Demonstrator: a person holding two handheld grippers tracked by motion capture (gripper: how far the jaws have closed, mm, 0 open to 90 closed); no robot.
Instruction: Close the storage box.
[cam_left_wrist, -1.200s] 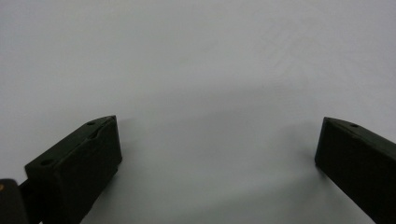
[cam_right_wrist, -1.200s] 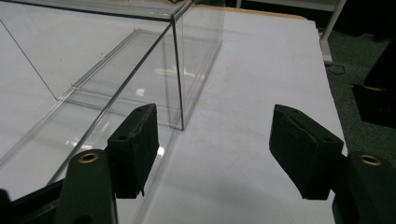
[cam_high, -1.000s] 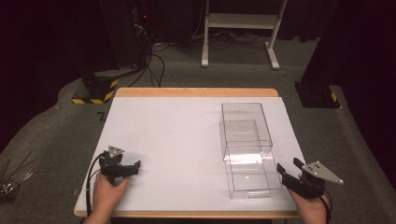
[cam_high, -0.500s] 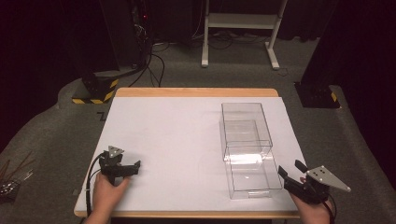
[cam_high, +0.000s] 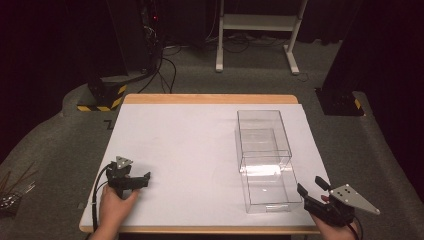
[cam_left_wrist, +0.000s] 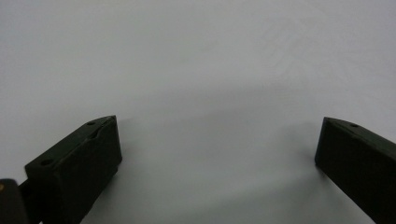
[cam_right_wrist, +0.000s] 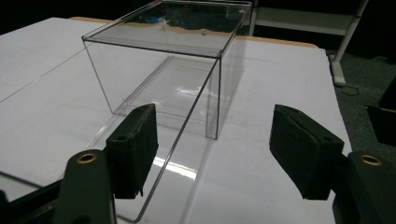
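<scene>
A: Right gripper status?
B: Jaws spread wide, nothing between the pads. It sits at the near right corner of the table, aimed at the clear box.

A: Where's the box relative to it?
B: Just ahead and slightly to its left. The pulled-out clear drawer is the nearest part; in the right gripper view the drawer's right wall edge runs up between the jaws, closer to the left pad. No contact that I can see.

A: Left gripper?
B: Also wide open, empty. Held by a hand low over the white surface at the near left; its own view shows bare table between the jaws.

A: Box from there?
B: Well apart, off to its right, across the table.
</scene>
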